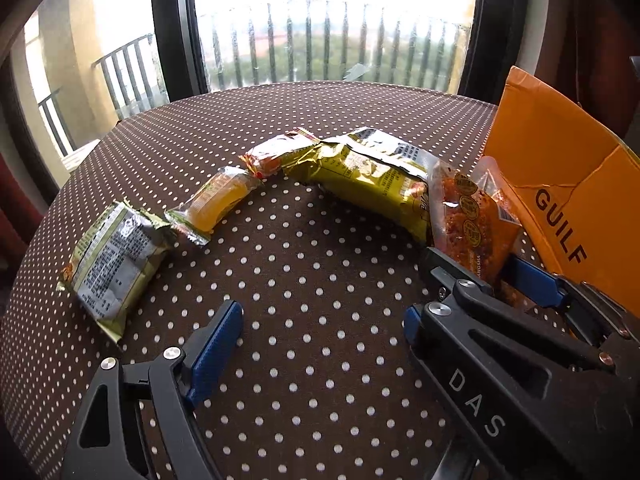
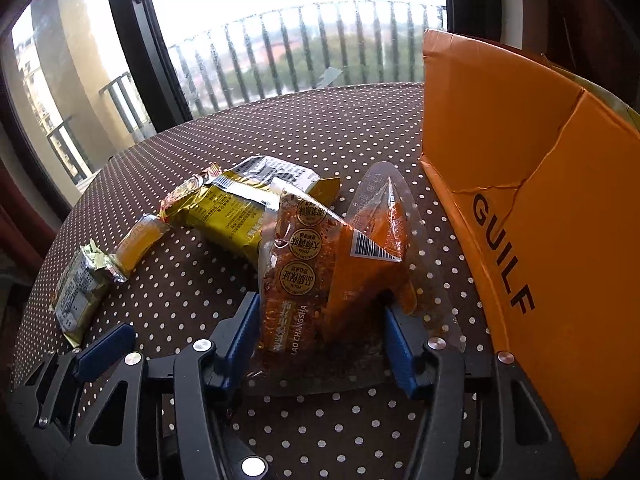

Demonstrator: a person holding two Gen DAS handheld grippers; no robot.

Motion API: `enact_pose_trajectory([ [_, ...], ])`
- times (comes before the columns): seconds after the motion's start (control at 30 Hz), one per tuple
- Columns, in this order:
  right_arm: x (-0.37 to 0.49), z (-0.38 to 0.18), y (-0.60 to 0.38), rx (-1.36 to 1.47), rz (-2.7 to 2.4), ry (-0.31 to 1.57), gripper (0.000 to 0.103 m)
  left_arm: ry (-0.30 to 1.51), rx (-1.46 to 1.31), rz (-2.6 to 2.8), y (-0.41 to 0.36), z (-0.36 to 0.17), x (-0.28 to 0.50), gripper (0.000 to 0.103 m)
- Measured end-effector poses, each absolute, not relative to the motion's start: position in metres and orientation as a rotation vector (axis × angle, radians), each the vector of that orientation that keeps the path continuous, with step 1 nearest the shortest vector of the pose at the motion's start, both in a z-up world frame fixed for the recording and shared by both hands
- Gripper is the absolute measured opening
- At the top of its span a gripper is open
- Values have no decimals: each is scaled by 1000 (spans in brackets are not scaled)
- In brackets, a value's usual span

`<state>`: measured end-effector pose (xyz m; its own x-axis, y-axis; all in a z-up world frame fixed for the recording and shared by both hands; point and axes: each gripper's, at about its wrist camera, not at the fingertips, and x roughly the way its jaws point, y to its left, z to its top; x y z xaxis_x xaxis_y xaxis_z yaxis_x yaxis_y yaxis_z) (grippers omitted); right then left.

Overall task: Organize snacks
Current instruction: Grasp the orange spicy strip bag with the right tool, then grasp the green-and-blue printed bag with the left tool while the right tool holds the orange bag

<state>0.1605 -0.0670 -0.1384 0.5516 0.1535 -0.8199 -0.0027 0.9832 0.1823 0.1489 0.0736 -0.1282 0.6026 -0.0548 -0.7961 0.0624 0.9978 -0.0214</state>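
Observation:
My right gripper (image 2: 318, 336) is shut on an orange spicy snack packet (image 2: 308, 276) and holds it upright just left of the orange GUILF box (image 2: 532, 184). In the left wrist view the same packet (image 1: 470, 220) stands between the right gripper's fingers (image 1: 536, 284), beside the box (image 1: 560, 168). My left gripper (image 1: 324, 332) is open and empty over the dotted tablecloth. On the cloth lie a large gold packet (image 1: 364, 176), a small red-orange packet (image 1: 276, 154), a yellow packet (image 1: 216, 204) and a green-silver packet (image 1: 112, 260).
The round table (image 1: 312, 280) has a brown cloth with white dots. Its far edge meets a large window with a dark frame (image 1: 172, 28) and a balcony railing beyond. The box stands at the table's right side.

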Motion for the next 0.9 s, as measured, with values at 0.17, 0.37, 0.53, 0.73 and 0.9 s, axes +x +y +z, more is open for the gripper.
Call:
enact_pose_trajectory([
  [0.17,144,-136,-67,167,140,990,43,919,0,-64,74,-127,136,84],
  [0.37,127,-132,-68,182,192,989,40,918,-9,-32,79,-126,122,84],
  [0.53,113,-122,-66,175,225,969,39,888,-5,3,89,-121,109,84],
  [0.73,103,-108,-53,153,271,939,39,868,-8,43,109,-115,104,84],
  [0.9,111,-101,-35,138,306,935,39,856,2,67,119,-109,110,84],
])
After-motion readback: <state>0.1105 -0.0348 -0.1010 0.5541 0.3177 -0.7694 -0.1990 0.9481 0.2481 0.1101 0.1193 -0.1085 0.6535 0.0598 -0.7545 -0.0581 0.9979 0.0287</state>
